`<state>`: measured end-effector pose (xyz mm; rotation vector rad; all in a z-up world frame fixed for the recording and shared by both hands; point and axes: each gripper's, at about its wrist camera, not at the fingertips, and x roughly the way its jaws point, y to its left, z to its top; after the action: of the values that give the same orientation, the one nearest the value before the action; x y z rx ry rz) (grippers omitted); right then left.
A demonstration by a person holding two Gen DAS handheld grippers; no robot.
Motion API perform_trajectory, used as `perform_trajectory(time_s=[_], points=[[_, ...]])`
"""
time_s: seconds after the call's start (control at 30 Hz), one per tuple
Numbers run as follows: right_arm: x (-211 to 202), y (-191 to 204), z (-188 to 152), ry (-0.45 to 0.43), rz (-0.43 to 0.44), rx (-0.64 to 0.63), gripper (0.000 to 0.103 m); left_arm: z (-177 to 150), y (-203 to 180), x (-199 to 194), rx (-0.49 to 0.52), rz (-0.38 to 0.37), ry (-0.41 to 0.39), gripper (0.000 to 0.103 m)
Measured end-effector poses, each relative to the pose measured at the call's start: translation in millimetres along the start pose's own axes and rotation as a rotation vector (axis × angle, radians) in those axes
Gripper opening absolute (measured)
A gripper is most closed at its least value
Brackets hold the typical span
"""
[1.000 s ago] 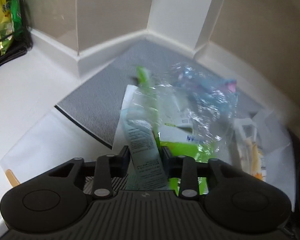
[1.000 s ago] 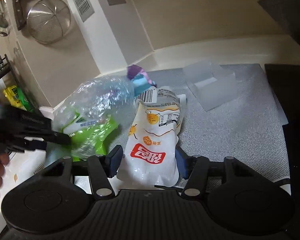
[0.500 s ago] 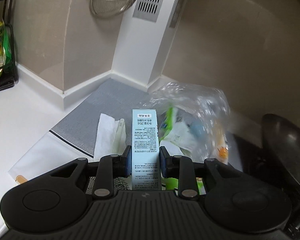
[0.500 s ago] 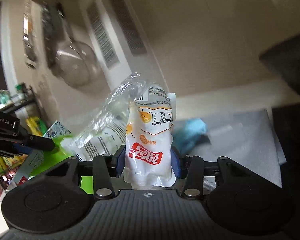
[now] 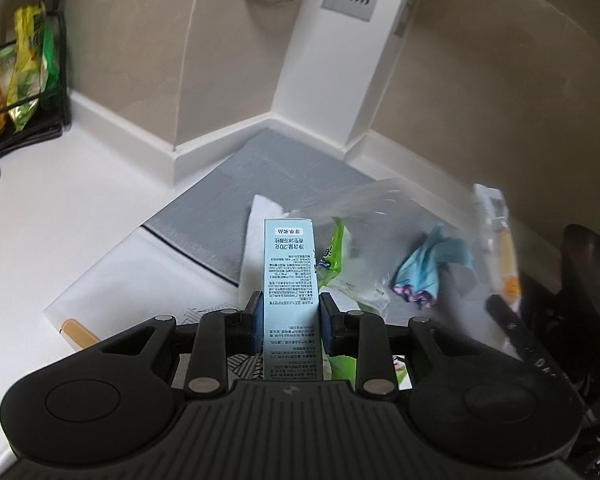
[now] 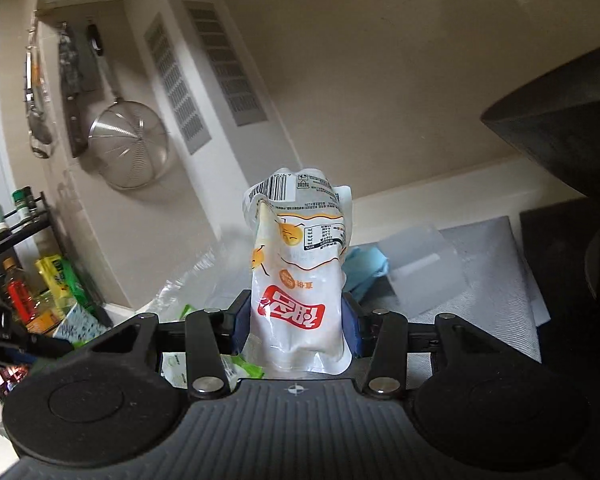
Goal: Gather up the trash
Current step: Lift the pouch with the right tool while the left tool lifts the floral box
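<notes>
Pale-blue carton is clamped by left gripper, white pouch by right gripper; carrying underway, disposal judged next.

A home kitchen is showing itself here: a steel mesh strainer and a cleaver are hanging from a rail on the beige wall beside a white column with vent grilles. A black wire rack is holding sauce bottles and snack packets at the edge of the white countertop, where a grey mat is lying in the corner. A dark pan is sitting at the far right.
</notes>
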<state>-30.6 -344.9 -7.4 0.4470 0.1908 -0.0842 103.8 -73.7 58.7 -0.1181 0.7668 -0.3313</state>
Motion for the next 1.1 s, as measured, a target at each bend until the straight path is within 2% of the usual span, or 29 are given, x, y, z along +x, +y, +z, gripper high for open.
perform_trajectory(time_s=[0.17,0.3,0.5,0.63,0.73,0.87,0.93,1.1], points=[[1,-3,2,-0.011,-0.013,0.029,0.048,4,8,0,-0.035,-0.031,-0.014,0.030],[3,-2,1,0.003,-0.018,0.029,0.049,8,6,14,0.007,0.044,-0.013,0.031],[6,-4,0,0.029,-0.016,0.037,0.049,7,34,43,-0.062,0.104,0.059,0.031],[6,-2,0,0.038,-0.010,0.027,0.049,1,51,47,-0.060,0.163,0.064,0.048],[6,-2,0,0.045,-0.010,0.026,0.049,0,62,45,-0.073,0.171,0.064,0.060],[8,-2,1,0.056,-0.012,0.027,0.050,-1,69,45,-0.071,0.190,0.073,0.065],[8,-2,2,0.060,-0.012,0.027,0.050,-2,76,43,-0.101,0.208,0.058,0.066],[10,-2,2,0.073,-0.013,0.026,0.050,-3,92,36,-0.164,0.157,0.059,0.068]])
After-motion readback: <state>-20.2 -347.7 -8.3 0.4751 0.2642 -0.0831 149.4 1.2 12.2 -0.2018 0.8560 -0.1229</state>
